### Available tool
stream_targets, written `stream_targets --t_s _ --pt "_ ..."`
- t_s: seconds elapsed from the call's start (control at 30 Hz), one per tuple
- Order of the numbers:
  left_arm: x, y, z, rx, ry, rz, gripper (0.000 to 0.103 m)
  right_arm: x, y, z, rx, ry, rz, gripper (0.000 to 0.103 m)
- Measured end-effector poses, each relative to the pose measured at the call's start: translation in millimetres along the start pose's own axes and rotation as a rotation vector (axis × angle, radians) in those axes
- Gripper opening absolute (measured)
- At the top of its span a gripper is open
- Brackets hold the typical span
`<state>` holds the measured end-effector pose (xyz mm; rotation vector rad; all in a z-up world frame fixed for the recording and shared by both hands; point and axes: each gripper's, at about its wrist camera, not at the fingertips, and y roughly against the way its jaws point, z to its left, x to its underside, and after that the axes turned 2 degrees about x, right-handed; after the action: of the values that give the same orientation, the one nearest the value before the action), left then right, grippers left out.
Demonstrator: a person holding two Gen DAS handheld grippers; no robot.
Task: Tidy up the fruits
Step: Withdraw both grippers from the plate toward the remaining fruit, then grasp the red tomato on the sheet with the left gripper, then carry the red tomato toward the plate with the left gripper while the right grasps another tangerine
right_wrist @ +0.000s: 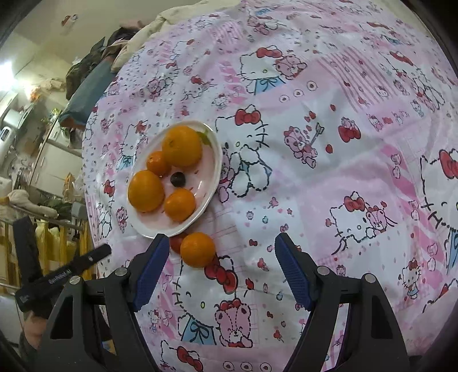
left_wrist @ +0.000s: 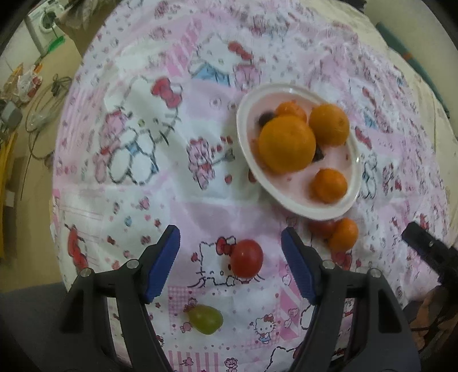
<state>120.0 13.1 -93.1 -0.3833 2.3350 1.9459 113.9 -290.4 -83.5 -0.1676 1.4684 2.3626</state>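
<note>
Sitting wide open and holding nothing, the left tongs [left_wrist: 230, 261] are framing a red tomato [left_wrist: 246, 258] on the pink cat-print cloth [left_wrist: 143, 200], with a green grape [left_wrist: 205, 318] lying at 6 o'clock from it. The right tongs [right_wrist: 221, 267] are gaping open too, with a small orange [right_wrist: 197, 249] sitting just inside the left finger. The white plate [right_wrist: 213, 171] at 11 o'clock is holding four oranges.

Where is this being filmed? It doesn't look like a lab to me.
Most likely someone's home. The fruit plate sits on a cartoon-cat cloth, a washing machine stands in the far corner, and clothes and bedding are piled beyond the cloth's far edge.
</note>
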Motion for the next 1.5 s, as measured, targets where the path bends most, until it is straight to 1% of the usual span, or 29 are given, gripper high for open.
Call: stream_targets --t_s 0.1,0.2,0.27,0.3,0.33,0.4,0.47,0.53,0.6,0.67,0.73,0.8,0.87,0.97,1.1,1.17,1.23,1.37,1.4,1.43,1.47,1.5 --pt "6 -16 -8 -0.002 -0.009 0.062 0.07 -1 -1 -2 -0.003 -0.013 0.003 0.079" --pt "11 -28 -18 -0.016 -0.033 0.103 0.068 -2 -2 -2 -0.002 -0.012 0.004 0.079" --pt "13 -34 -25 -0.012 -0.05 0.118 0.058 -2 -2 -2 0.002 -0.009 0.005 0.079" --pt "14 -36 -28 -0.002 -0.058 0.117 0.044 -2 -2 -3 0.004 -0.009 0.006 0.079" --pt "15 -39 -31 -0.011 -0.072 0.122 0.041 -2 -2 -3 0.005 -0.011 0.007 0.079" --pt "16 -45 -36 -0.036 -0.099 0.136 0.041 -2 -3 -5 0.006 -0.017 0.009 0.079" --pt "17 -50 -35 -0.052 -0.097 0.149 0.039 -3 -3 -7 0.005 -0.023 0.009 0.079" --pt "17 -50 -36 -0.078 -0.113 0.146 0.027 -4 -4 -7 0.004 -0.021 0.01 0.079" --pt "17 -49 -35 -0.052 -0.103 0.155 0.027 -4 -8 -5 0.003 -0.011 0.021 0.079" --pt "15 -44 -33 0.007 -0.082 0.176 0.026 -3 -13 -1 0.0 0.002 0.036 0.079" --pt "14 -32 -33 0.023 -0.094 0.154 0.026 -3 -21 5 -0.015 0.024 0.06 0.079" --pt "13 -17 -39 0.038 -0.116 0.116 0.026 -4 -28 12 -0.047 0.05 0.081 0.079" --pt "13 -8 -43 0.049 -0.125 0.089 0.026 -7 -34 20 -0.058 0.088 0.088 0.079" --pt "13 6 -42 0.046 -0.137 0.043 0.026 -7 -43 29 -0.033 0.145 0.096 0.079" --pt "9 10 -36 0.066 -0.141 0.026 0.026 -6 -59 36 0.011 0.214 0.15 0.079" --pt "12 16 -32 0.062 -0.142 0.015 0.026 -5 -64 40 0.006 0.241 0.172 0.079" --pt "9 18 -32 0.057 -0.14 0.008 0.026 -3 -68 43 0.002 0.259 0.184 0.079" --pt "10 15 -34 0.037 -0.148 0.007 0.026 -1 -77 44 0.057 0.293 0.197 0.077" --pt "11 16 -34 0.033 -0.151 0.004 0.026 0 -79 44 0.064 0.299 0.2 0.073" --pt "10 16 -35 0.028 -0.153 0.001 0.026 -1 -80 44 0.062 0.302 0.201 0.067" --pt "10 15 -36 0.026 -0.154 -0.001 0.026 -1 -80 45 0.057 0.304 0.204 0.062" --pt "10 14 -36 0.024 -0.153 -0.002 0.026 0 -80 45 0.044 0.306 0.209 0.054"
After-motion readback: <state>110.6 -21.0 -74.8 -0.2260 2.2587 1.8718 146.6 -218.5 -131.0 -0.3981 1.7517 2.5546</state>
